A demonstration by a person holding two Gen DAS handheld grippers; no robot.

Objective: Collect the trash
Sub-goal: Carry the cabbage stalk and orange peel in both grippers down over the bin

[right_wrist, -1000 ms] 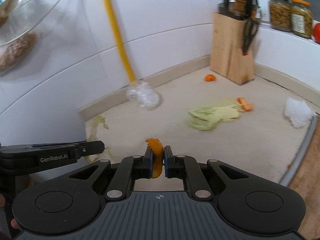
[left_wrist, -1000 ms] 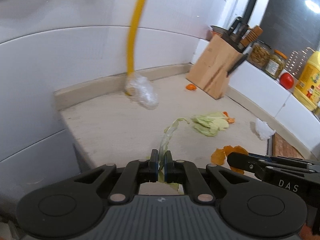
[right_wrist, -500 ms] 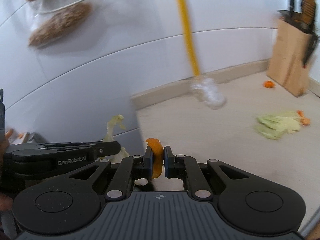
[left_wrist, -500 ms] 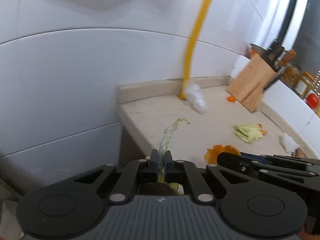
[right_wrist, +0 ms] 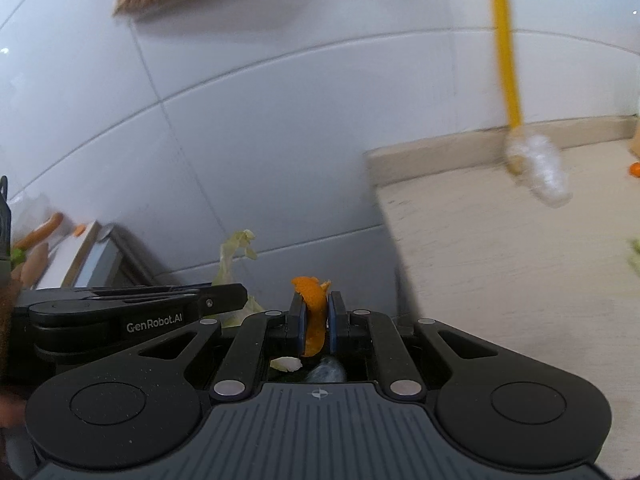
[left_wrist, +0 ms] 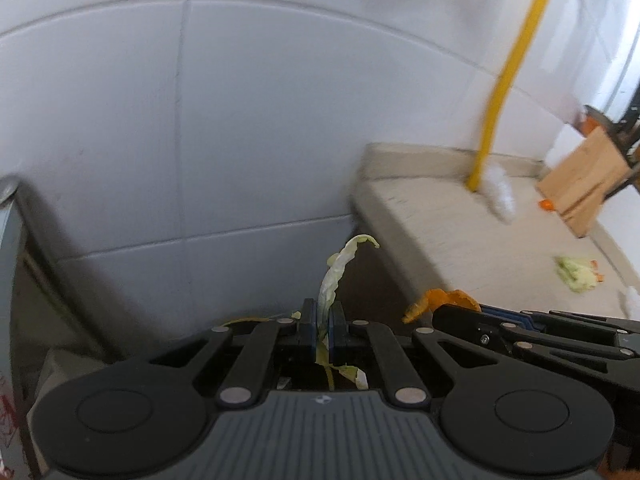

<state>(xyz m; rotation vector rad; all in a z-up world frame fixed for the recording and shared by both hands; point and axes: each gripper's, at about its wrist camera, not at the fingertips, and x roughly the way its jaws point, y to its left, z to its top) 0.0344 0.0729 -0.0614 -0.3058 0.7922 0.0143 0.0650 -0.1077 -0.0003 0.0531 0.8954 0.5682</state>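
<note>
My left gripper (left_wrist: 323, 312) is shut on a pale green lettuce strip (left_wrist: 334, 276) that curls up from the jaws; it shows in the right wrist view too (right_wrist: 232, 258). My right gripper (right_wrist: 314, 308) is shut on a piece of orange peel (right_wrist: 312, 312), also seen in the left wrist view (left_wrist: 440, 300). Both grippers hang side by side past the left end of the beige counter (left_wrist: 480, 248), in front of the white tiled wall. More lettuce scraps (left_wrist: 574, 272) and a small orange bit (left_wrist: 546, 204) lie on the counter. A dark space with scraps shows below the right jaws.
A yellow pipe (left_wrist: 504, 80) ends in a crumpled clear plastic wad (left_wrist: 500, 192) at the counter's back. A wooden knife block (left_wrist: 584, 184) stands at the far right. A metal-edged unit (right_wrist: 92, 256) with food on it sits at the left.
Both grippers have swung left off the counter, still holding the lettuce strip and the orange peel. The counter edge now lies to the right of both.
</note>
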